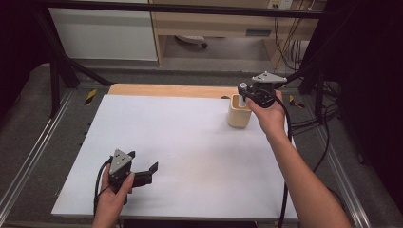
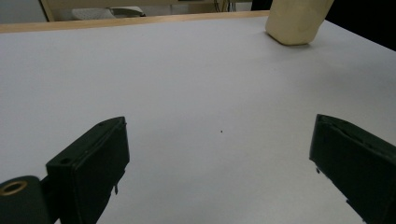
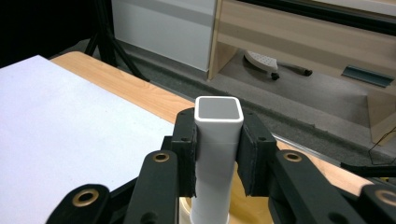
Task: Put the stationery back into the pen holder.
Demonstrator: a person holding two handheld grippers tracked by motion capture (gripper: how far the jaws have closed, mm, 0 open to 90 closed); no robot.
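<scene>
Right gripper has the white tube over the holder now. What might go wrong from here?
1. The right gripper clamps the white square tube only near its top, so it may tilt or slip on the way.
2. The beige holder stands near the far right edge of the table; a sideways drag might tip or shove it.
3. The left gripper is open and far away, so nothing steadies the holder.

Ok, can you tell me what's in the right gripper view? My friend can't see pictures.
Two black jaws of the right gripper are squeezed on a white square tube standing upright, its lower end going into a pale wooden holder. To the left is the white table with a wooden edge, and behind it a grey floor and wooden furniture.
</scene>
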